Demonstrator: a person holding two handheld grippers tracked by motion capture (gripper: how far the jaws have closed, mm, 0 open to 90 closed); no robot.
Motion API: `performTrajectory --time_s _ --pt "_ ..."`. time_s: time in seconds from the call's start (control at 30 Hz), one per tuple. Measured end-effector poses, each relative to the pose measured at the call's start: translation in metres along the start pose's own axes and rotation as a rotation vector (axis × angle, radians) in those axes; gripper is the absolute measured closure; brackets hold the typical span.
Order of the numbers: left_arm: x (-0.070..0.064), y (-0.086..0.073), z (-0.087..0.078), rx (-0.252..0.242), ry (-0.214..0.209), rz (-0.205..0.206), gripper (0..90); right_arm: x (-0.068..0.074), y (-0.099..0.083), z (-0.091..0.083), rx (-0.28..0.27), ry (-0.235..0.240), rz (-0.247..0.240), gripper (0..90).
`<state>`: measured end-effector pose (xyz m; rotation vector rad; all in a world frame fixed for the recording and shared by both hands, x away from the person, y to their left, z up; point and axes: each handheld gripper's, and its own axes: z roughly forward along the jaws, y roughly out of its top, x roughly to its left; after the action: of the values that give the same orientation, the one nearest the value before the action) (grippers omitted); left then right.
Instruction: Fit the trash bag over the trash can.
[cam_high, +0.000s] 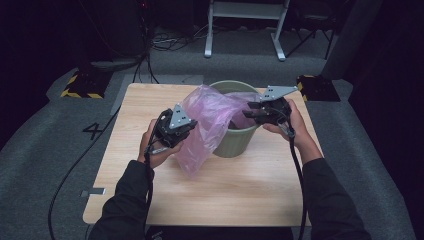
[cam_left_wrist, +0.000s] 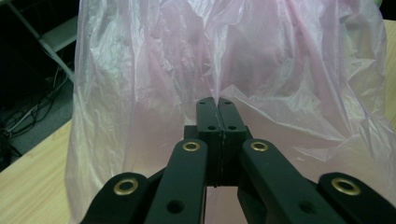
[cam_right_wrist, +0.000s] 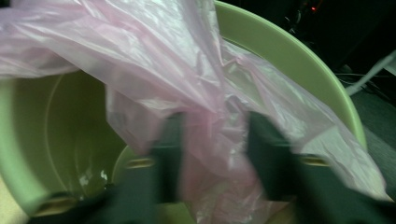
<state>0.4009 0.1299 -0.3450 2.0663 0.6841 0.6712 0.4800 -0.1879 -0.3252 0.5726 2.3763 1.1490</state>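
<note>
Left tool has its jaws pressed together on a pinch of the pink bag, film trapped in the seam between the black pads; in the high view the left tool sits just left of the bin, holding that side of the bag up and out. Right tool is blurred, its jaws stand apart with bag film bunched between and over them, so no firm clamp there; from above the right tool hovers at the right rim of the green bin. Step in hand looks like lining the bin: the bag hangs half over the near-left rim, part drooping down onto the wooden surface, part dipping into the mouth. To do it well, I'd say: keep the left pinch tight, get the right tool shut on a single layer of the opening edge, spread the two apart to open the mouth, then stretch it over the rim. Risk: thin film slips or tears if yanked. Materials: bag is thin translucent plastic, crinkly, glossy, limp, no shape of its own. Bin is rigid matte plastic, round, tapered, smooth inside, empty as far as seen. Surface is pale wood grain, flat, with rounded corners.
</note>
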Motion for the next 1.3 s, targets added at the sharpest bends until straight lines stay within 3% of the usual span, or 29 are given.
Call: performTrajectory --time_s 0.2,0.3,0.4,0.5,0.57,0.67,0.7,0.8,0.93,1.03,1.13,1.2,1.3 --pt "-0.001 0.001 -0.006 -0.035 -0.001 0.002 89.8 0.005 0.006 -0.012 -0.055 0.043 -0.034 24.3" --pt "-0.002 0.002 -0.011 -0.045 0.002 0.007 89.8 0.012 0.012 -0.017 -0.106 0.077 -0.047 21.7" --pt "-0.003 0.003 -0.016 -0.057 0.002 0.012 89.8 0.024 0.019 -0.018 -0.146 0.124 -0.090 21.6" --pt "-0.004 0.005 -0.020 -0.067 -0.004 0.017 89.8 0.033 0.025 -0.010 -0.128 0.091 -0.125 35.8" --pt "-0.006 0.006 -0.022 -0.072 -0.006 0.025 89.8 0.036 0.029 -0.002 -0.104 0.104 -0.123 41.3" --pt "-0.008 0.010 -0.022 -0.078 -0.017 0.036 89.8 0.037 0.032 0.009 -0.056 0.096 -0.126 58.8" --pt "-0.009 0.012 -0.021 -0.082 -0.023 0.036 89.8 0.037 0.032 0.012 -0.045 0.096 -0.130 69.0" --pt "-0.011 0.016 -0.019 -0.088 -0.045 0.034 89.8 0.036 0.031 0.017 -0.035 0.094 -0.114 84.4" --pt "-0.011 0.024 -0.012 -0.080 -0.063 0.034 89.8 0.029 0.030 0.020 -0.017 0.045 -0.062 88.2" --pt "-0.013 0.030 -0.007 -0.066 -0.062 0.038 89.8 0.025 0.027 0.022 0.017 -0.030 -0.023 76.0" --pt "-0.017 0.035 -0.002 -0.060 -0.065 0.046 89.8 0.023 0.023 0.017 -0.016 -0.047 -0.006 50.7" --pt "-0.019 0.037 0.000 -0.056 -0.066 0.051 89.8 0.024 0.021 0.008 -0.065 0.032 -0.030 43.9" --pt "-0.021 0.039 0.001 -0.058 -0.065 0.054 89.8 0.030 0.022 -0.006 -0.124 0.080 -0.072 36.4"
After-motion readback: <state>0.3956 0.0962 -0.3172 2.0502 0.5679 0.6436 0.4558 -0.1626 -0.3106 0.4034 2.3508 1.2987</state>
